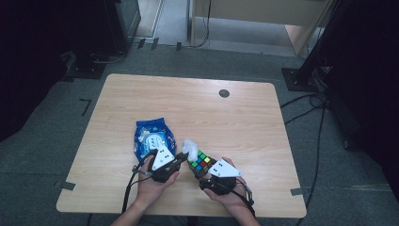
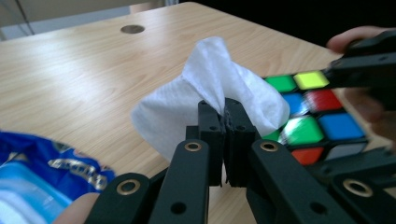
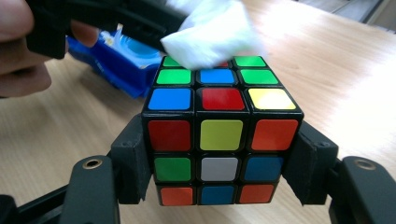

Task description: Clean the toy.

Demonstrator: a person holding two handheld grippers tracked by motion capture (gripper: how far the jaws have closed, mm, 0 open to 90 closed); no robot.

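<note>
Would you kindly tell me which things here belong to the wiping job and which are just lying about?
In use:
- puzzle cube, clamped in the right gripper
- white wipe, pinched in the left gripper, resting on the cube's top
- blue wipes pack, likely the source of the wipe

Lying about:
- cables on the floor
- round grommet in the table

The wet wipe (image 2: 205, 88) looks like soft, matt, fibrous cloth; the Rubik's cube (image 3: 222, 126) is glossy plastic; the wipes pack (image 1: 151, 136) is shiny film; the table (image 1: 197, 108) is smooth pale wood-grain.
</note>
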